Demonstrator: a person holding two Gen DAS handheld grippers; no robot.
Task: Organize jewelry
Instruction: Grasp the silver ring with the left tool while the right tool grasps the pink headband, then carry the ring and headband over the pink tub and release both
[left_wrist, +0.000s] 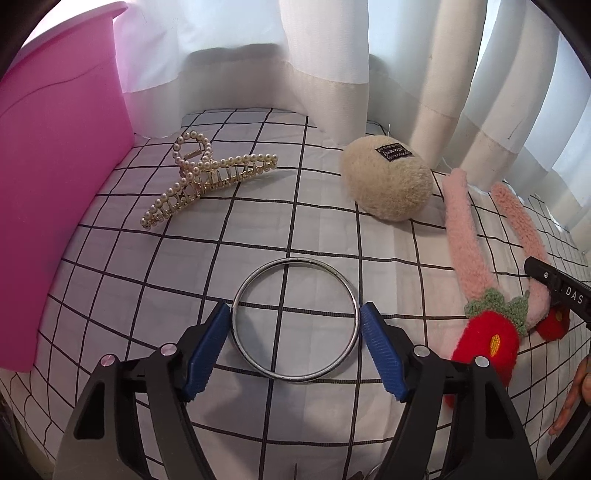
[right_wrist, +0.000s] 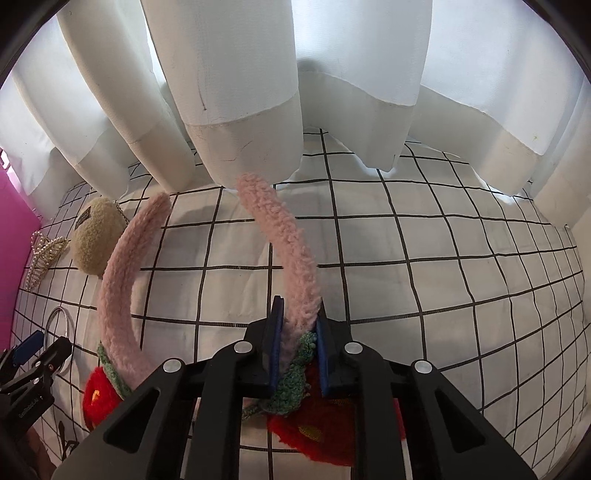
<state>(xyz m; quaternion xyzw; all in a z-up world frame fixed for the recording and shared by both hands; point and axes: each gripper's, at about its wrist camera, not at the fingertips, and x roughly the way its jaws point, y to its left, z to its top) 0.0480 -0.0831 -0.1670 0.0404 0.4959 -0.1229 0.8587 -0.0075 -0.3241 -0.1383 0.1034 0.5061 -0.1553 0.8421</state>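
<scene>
A silver bangle (left_wrist: 295, 319) lies flat on the checked cloth, and my left gripper (left_wrist: 294, 315) is open with its blue fingers just outside the ring on either side. A pearl hair claw (left_wrist: 207, 177) lies to the far left and a beige fuzzy clip (left_wrist: 386, 177) to the far right of it. A pink fuzzy headband with red strawberries (left_wrist: 465, 243) lies to the right. In the right wrist view my right gripper (right_wrist: 298, 325) is shut on the headband's right arm (right_wrist: 284, 236) near its green leaf. The bangle (right_wrist: 57, 325) shows at the left there.
A pink box (left_wrist: 55, 177) stands at the left edge of the cloth (left_wrist: 314, 229). White curtains (right_wrist: 240, 92) hang along the back and touch the cloth. The other gripper's black body (left_wrist: 557, 291) shows at the right edge of the left wrist view.
</scene>
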